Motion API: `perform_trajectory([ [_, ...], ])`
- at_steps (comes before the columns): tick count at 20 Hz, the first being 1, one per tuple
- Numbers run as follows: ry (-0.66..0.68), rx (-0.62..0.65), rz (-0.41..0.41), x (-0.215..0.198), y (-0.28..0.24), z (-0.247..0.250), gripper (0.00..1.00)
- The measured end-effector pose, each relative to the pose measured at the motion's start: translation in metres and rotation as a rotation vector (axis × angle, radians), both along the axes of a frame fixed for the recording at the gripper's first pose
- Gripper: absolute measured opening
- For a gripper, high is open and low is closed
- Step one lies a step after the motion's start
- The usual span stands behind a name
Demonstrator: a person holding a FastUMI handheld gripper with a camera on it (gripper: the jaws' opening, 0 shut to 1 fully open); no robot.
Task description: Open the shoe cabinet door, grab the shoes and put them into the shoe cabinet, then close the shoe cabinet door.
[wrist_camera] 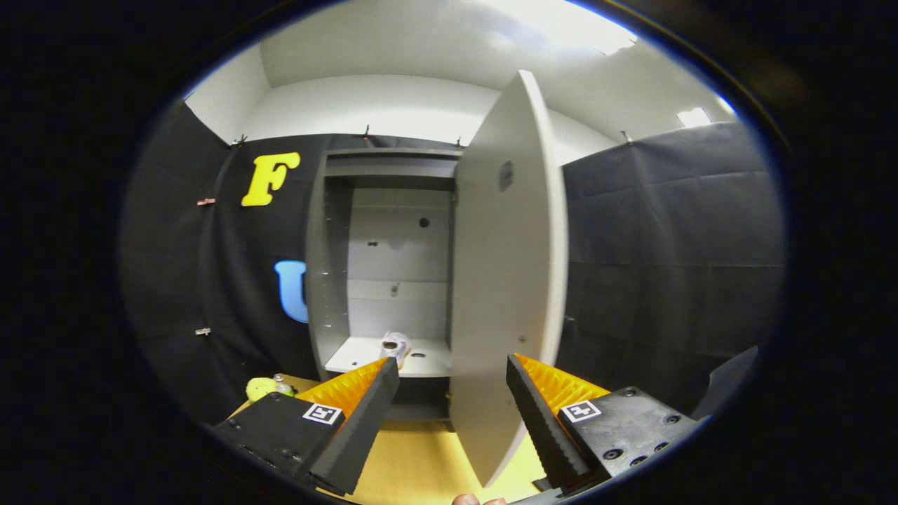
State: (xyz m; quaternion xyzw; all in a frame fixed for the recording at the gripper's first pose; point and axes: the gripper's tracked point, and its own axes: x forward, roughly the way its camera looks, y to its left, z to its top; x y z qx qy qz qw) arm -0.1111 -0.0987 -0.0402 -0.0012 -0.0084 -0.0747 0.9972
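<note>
The grey shoe cabinet [330, 280] stands straight ahead, beyond the fingers. Its door [505, 280] is swung wide open toward me, hinged on the right, and its lower edge reaches down between the two fingers. A pale shoe [394, 345] rests on the cabinet's lower shelf [354, 358], just beyond the left finger's tip. My gripper [452, 375] is open, with nothing pressed between its fingers; the door's free edge sits near the right finger without being clamped.
A yellow-green soft object [261, 387] lies on the wooden floor [421, 456] left of the cabinet, next to a small bottle [282, 384]. Black cloth walls close in on both sides. A fingertip of a person's hand [477, 500] shows below the gripper.
</note>
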Motion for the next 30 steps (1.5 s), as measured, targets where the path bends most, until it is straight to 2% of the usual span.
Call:
perform_trajectory([
  [6, 0.049, -0.017, -0.203, -0.017, -0.093, -0.015, 0.97],
  [10, 0.078, -0.029, -0.279, -0.003, -0.140, -0.029, 0.97],
  [15, 0.111, 0.020, -0.274, 0.039, -0.174, -0.051, 0.98],
  [21, 0.119, 0.066, -0.195, 0.071, -0.167, -0.058, 0.98],
  [26, 0.129, 0.075, -0.185, 0.074, -0.160, -0.064, 0.96],
  [30, 0.132, 0.088, -0.211, 0.069, -0.157, -0.066, 0.96],
])
